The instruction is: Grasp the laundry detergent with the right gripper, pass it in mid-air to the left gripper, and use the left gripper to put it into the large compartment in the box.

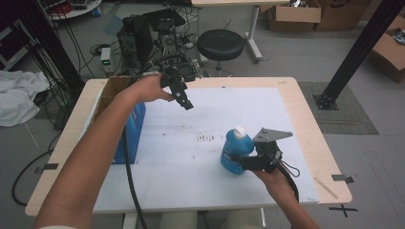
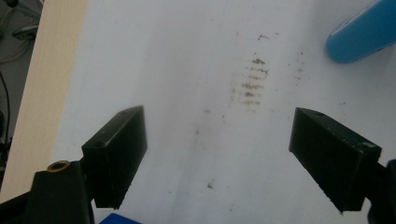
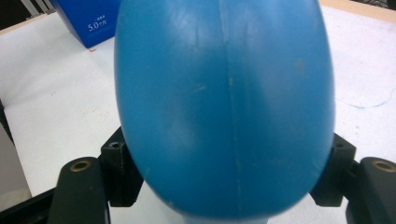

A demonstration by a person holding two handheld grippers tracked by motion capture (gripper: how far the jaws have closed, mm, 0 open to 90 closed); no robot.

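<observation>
High view: blue bottle [image 1: 235, 153] with a white cap [image 1: 239, 131] stands upright on the white mat [image 1: 191, 191], at about 4 o'clock from mat centre. Right gripper [image 1: 235, 161] comes in level from the bottle's 3 o'clock, jaws around the lower body. Left gripper [image 1: 183, 99] hangs in the air at 11 o'clock of the mat, well apart from the bottle, near the blue box [image 1: 135, 129] and the open cardboard box [image 1: 111, 90] on the table [image 1: 315, 119].

Left gripper view: jaws spread wide, nothing between them, only stained mat below. Bottle [image 2: 362, 35] sits off at 2 o'clock.

Right gripper view: bottle body [image 3: 224, 102] is right up against the camera, one black jaw on each flank at 8 and 4 o'clock. Both look in contact with the plastic, so I read it as pinching the bottle, though how firmly I can't tell.

Handling, my read: smooth moulded plastic, rounded belly, so slippery and prone to squirt out of flat pads. Walls probably flex if squeezed hard. Likely moderate weight if liquid is inside; fill level not visible. Best hold is across the flatter flanks, low-to-mid body, square to the seam. Avoid the cap.
</observation>
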